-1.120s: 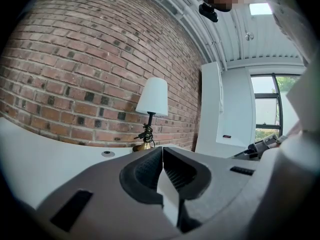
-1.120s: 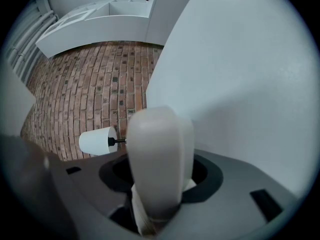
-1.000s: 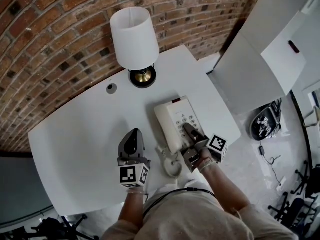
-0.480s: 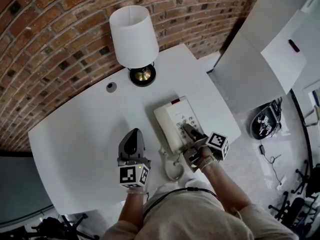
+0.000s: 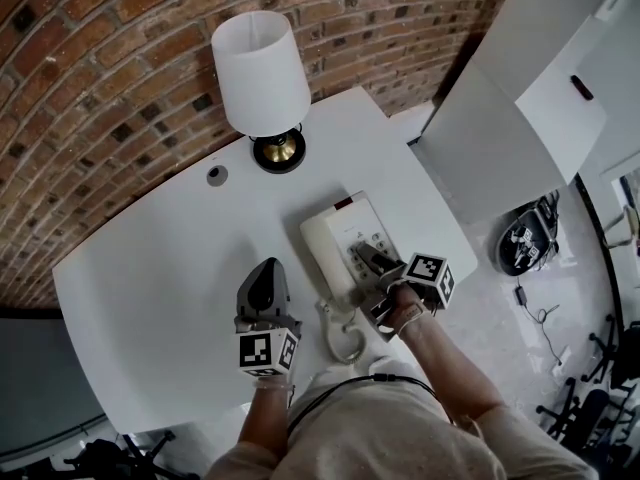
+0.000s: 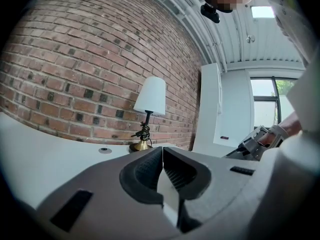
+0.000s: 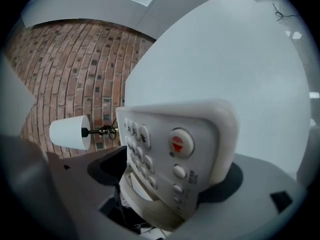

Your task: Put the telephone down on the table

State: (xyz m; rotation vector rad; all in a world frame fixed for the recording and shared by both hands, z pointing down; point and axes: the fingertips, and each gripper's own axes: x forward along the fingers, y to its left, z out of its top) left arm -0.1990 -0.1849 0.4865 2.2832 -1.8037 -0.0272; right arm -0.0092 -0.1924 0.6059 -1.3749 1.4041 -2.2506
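Telephone [image 5: 335,230] on table [image 5: 150,268], right tongs [image 5: 365,258] just opening wide around it, left tongs [image 5: 265,273] closed, empty

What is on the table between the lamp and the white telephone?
Nothing: in the head view the white table between the lamp and the telephone is bare. A small round hole sits off to one side.

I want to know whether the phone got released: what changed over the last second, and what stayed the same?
The right gripper has tipped a little steeper over the telephone, and its jaws have just been opening, with the telephone's body between them. The telephone on the table, the shut, empty left gripper and the lamp stayed put.
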